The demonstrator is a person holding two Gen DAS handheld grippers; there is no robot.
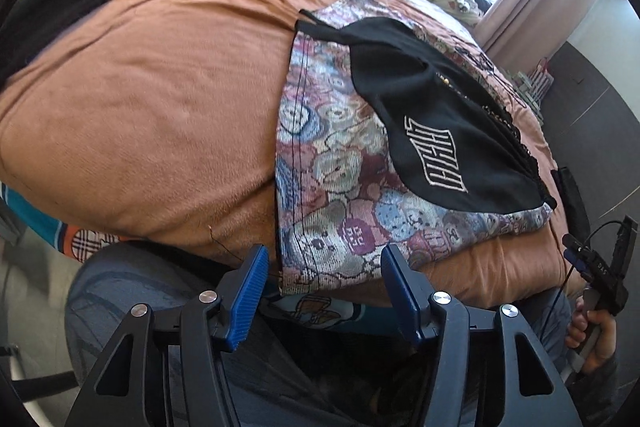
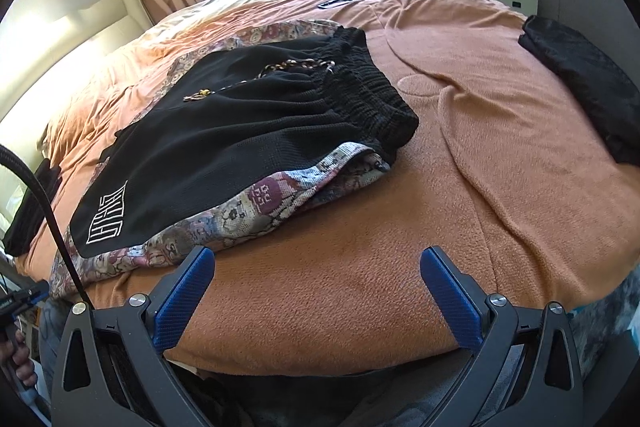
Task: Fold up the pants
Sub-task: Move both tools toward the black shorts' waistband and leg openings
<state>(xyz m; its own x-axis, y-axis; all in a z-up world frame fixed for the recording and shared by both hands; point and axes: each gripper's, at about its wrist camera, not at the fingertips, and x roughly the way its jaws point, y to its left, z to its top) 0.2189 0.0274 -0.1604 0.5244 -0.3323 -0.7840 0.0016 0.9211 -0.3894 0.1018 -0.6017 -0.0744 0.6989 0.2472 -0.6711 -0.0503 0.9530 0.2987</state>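
Beyond spread fingers [image 2: 182,301]: pants [image 2: 240,131].

Matt black knit shorts [image 2: 240,131] lie on a fuzzy orange fleece blanket [image 2: 460,155].

Each tool, left tool [image 1: 324,267] and right tool [image 2: 318,271], has black angular arms with triangular cut-outs, round silver screws at the joints and ribbed blue pads [image 1: 251,289]. A black cable [image 2: 44,211] curves beside a bare-skinned hand [image 1: 592,335] with a grey sleeve
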